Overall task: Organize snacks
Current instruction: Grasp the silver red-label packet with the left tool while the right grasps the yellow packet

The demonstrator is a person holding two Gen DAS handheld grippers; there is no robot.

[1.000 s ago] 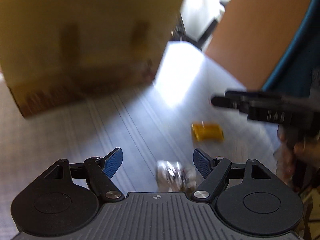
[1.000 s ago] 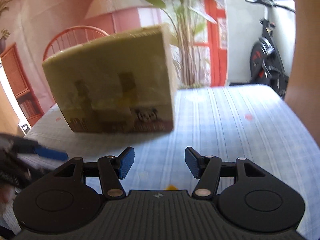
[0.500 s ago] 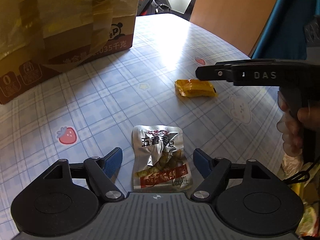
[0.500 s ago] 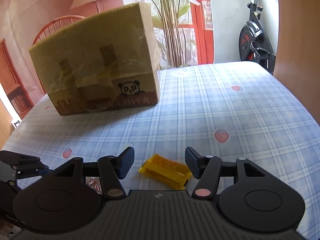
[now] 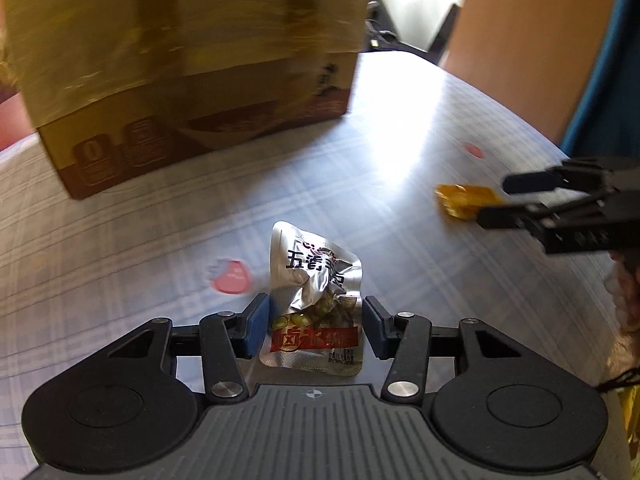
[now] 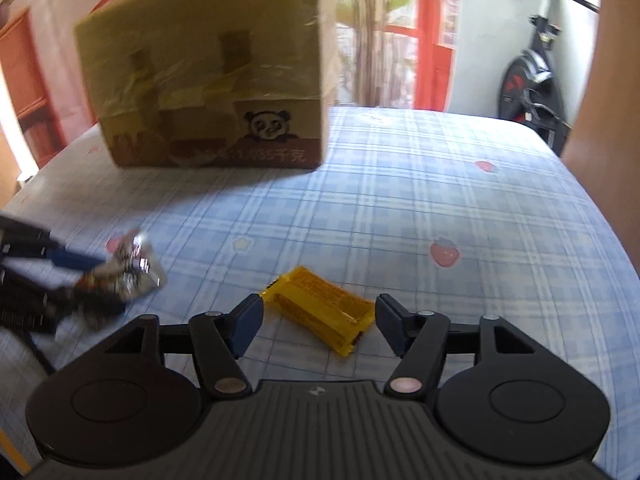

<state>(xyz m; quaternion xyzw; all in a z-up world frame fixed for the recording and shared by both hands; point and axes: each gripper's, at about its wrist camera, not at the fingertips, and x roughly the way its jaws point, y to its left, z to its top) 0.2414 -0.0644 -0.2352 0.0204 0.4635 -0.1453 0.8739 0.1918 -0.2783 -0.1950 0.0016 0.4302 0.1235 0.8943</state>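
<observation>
Lying lengthwise between left claw [image 5: 315, 327] jaws — silver pouch [image 5: 316, 296].

Crinkled glossy foil snack pouch [image 5: 316, 292]

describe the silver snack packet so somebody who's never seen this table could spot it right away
Start at the big cardboard box standing on the blue checked tablecloth. Nearer than the box, the silver snack packet lies between the jaws of the left gripper. It is crinkled foil with black characters and a red band, unlike the small yellow packet to its right.
</observation>
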